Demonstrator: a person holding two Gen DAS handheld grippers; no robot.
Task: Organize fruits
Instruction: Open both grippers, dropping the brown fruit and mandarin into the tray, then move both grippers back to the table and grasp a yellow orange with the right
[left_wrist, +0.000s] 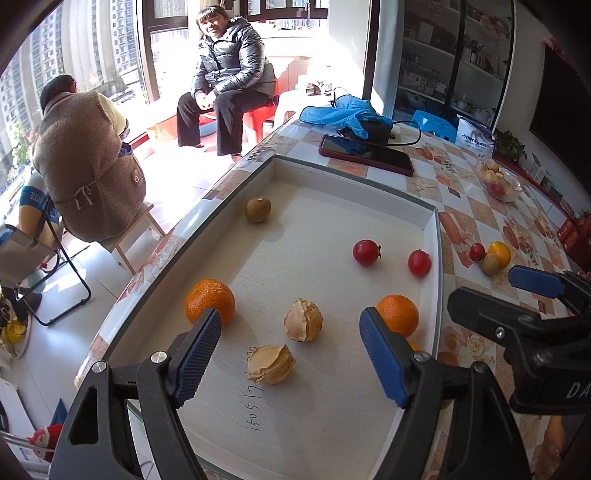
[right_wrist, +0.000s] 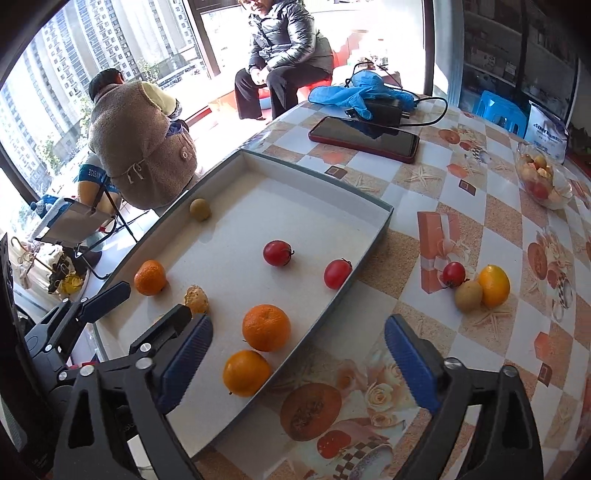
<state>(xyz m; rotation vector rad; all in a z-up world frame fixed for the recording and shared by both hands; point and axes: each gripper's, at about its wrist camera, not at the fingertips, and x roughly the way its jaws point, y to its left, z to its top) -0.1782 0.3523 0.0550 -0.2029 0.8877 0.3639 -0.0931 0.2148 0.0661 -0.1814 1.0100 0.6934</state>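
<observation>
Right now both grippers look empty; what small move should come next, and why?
Probably reach the open right gripper toward the three fruits still on the tablecloth: cherry tomato, kiwi and orange. They lie outside the tray, nearest that side; the left gripper hovers open over the tray.

Wide bare lane thru middle of shallow white cardboard tray (left_wrist: 430, 236); two papery husked fruits (left_wrist: 303, 319) block near end, red cherry tomatoes (left_wrist: 366, 252) crowd right wall.

Handwritten "1405171" on the tray (left_wrist: 343, 206) floor; "SINY…" on a white bag (left_wrist: 474, 137).
</observation>
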